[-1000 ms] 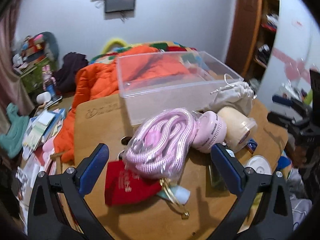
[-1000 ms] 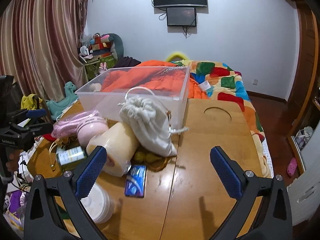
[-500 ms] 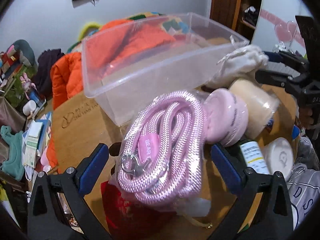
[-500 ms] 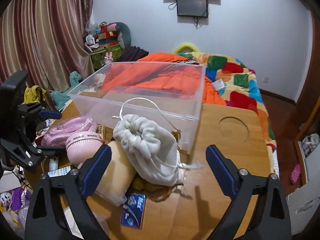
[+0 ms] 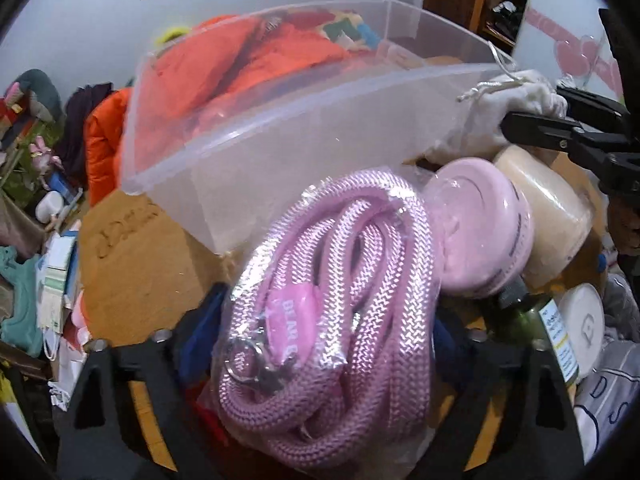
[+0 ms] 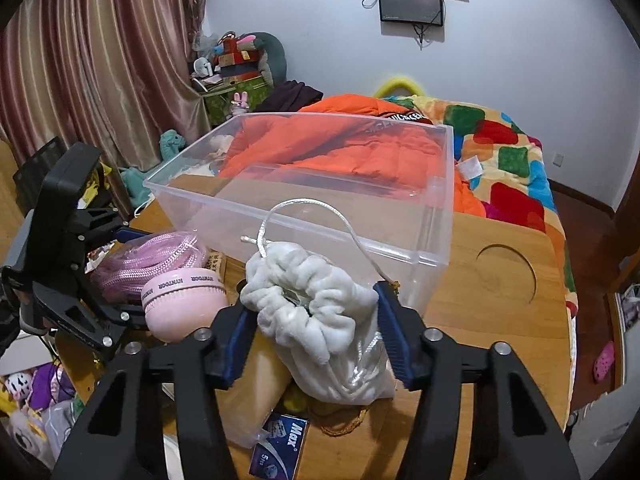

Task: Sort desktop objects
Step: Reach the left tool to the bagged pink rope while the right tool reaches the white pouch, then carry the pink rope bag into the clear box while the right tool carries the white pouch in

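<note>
A pink coiled rope in a clear bag [image 5: 332, 300] fills the gap of my left gripper [image 5: 320, 328]. Its jaws are closing and the blue pads touch the bag's two sides. The bag hides most of both fingers. From the right wrist view the same rope [image 6: 152, 256] lies between that gripper's fingers [image 6: 136, 234]. My right gripper [image 6: 316, 332] is closing on a white drawstring pouch [image 6: 320, 320], and its pads press the gathered neck. An empty clear plastic bin [image 6: 400, 256] stands just behind both, on the wooden table [image 6: 500, 320].
Packed beside the rope are a pink round case [image 5: 480, 232], a cream roll [image 5: 556, 216], a green bottle [image 5: 532, 320] and a white lid [image 5: 580, 324]. A blue Max pack [image 6: 280, 444] lies under the pouch. An orange quilt [image 6: 360, 148] lies behind the bin.
Both grippers moved forward and down onto their objects, and their jaws narrowed. The left closed in around the rope bag, the right around the pouch's neck.
</note>
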`<state>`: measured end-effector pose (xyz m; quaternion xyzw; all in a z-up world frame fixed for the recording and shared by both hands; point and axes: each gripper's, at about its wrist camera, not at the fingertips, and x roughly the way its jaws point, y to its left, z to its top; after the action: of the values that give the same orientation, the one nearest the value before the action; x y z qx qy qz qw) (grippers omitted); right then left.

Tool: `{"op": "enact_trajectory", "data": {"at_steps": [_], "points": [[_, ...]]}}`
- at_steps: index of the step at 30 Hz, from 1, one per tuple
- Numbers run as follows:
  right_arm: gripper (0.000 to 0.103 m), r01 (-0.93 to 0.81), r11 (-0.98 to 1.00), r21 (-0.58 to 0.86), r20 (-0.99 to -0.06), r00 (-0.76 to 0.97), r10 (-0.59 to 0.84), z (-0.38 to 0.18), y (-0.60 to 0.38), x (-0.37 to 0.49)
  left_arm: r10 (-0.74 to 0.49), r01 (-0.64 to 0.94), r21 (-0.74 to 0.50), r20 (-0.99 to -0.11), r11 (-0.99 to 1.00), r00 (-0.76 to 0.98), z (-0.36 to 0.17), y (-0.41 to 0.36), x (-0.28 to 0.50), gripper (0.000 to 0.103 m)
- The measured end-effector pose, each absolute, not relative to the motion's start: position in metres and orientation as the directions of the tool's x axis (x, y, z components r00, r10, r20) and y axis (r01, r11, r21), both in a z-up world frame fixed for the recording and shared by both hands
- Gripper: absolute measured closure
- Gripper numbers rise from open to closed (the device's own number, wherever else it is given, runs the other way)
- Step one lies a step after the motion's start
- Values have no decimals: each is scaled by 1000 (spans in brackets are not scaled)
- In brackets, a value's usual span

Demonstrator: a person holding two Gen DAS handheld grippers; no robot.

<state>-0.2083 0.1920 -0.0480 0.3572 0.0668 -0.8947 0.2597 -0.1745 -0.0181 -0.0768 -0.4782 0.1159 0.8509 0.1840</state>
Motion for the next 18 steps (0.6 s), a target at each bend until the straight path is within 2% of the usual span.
{"op": "enact_trajectory", "data": {"at_steps": [1,5,12,14,18], "points": [[67,513,-856,60,-678,-609,-412,-48,192,-209,209,-425,17,-852,-905,-479,-76,-19,-173,28],[73,511,-859,39,-678,-618,-398,-48,191,-205,205,-405,19,-839,-914,-504,-75,-19,-169,33],[78,499,-866,15,-668,-640,-380,-42,193,-196,194,-348,13,-810,-937,-553,-67,-21,-161,47],[79,498,-867,16,-661,-646,-383,-39,195,-194,195,-339,8,-805,-941,-560,-66,-20,-162,54],[79,496,-868,14,-639,-664,-389,-31,199,-186,200,-326,0,-789,-946,-581,-61,-21,-156,57]]}}
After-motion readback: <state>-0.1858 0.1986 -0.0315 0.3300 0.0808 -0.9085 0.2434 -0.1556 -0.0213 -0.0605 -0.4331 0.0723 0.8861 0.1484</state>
